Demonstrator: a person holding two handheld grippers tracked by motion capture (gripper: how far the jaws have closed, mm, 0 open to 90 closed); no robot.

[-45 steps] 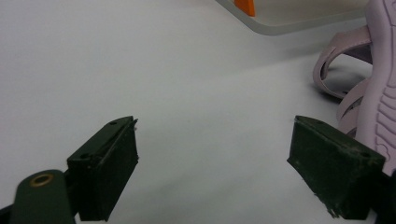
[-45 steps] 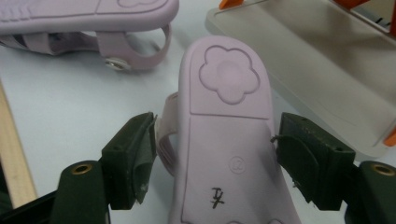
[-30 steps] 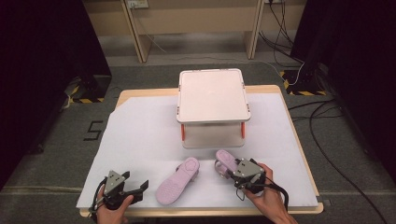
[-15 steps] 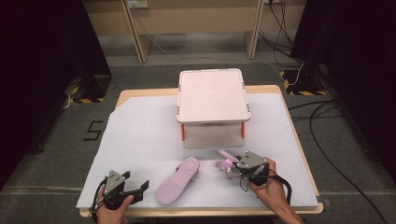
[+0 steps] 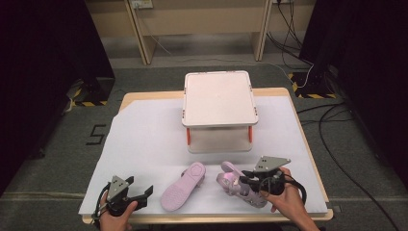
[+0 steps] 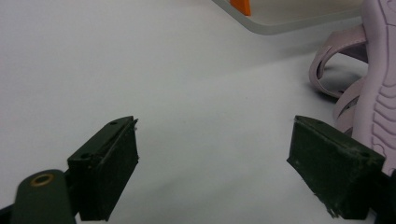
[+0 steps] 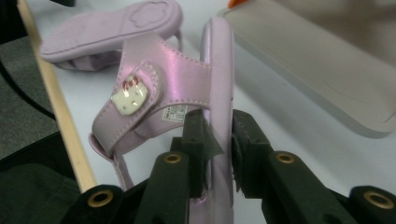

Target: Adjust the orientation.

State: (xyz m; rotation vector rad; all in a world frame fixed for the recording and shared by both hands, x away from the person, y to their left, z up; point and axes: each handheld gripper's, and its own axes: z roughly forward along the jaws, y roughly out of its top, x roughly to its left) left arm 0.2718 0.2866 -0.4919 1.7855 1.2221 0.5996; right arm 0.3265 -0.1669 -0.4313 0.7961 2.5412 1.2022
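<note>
Two small pink sandals are on the white sheet near the table's front edge. One sandal [image 5: 183,186] lies sole up at front centre; its sole [image 6: 380,70] fills the right side of the left gripper view. The other sandal [image 5: 239,185] is turned on its edge, straps and a small white charm [image 7: 128,98] facing out. My right gripper [image 7: 218,140] is shut on that sandal's sole edge. The right gripper [image 5: 252,179] sits at the front right. My left gripper [image 5: 142,194] rests at the front left, open, with nothing between its fingers [image 6: 108,163].
A white lidded plastic box [image 5: 219,98] with orange latches [image 5: 188,137] stands at the table's middle, just behind the sandals. The wooden table edge [image 7: 60,116] runs close by the held sandal. Cables [image 5: 337,115] trail on the floor to the right.
The right gripper has tipped the right-hand sandal from lying flat up onto its edge and drawn it slightly nearer. The left gripper and the other sandal have stayed put.
</note>
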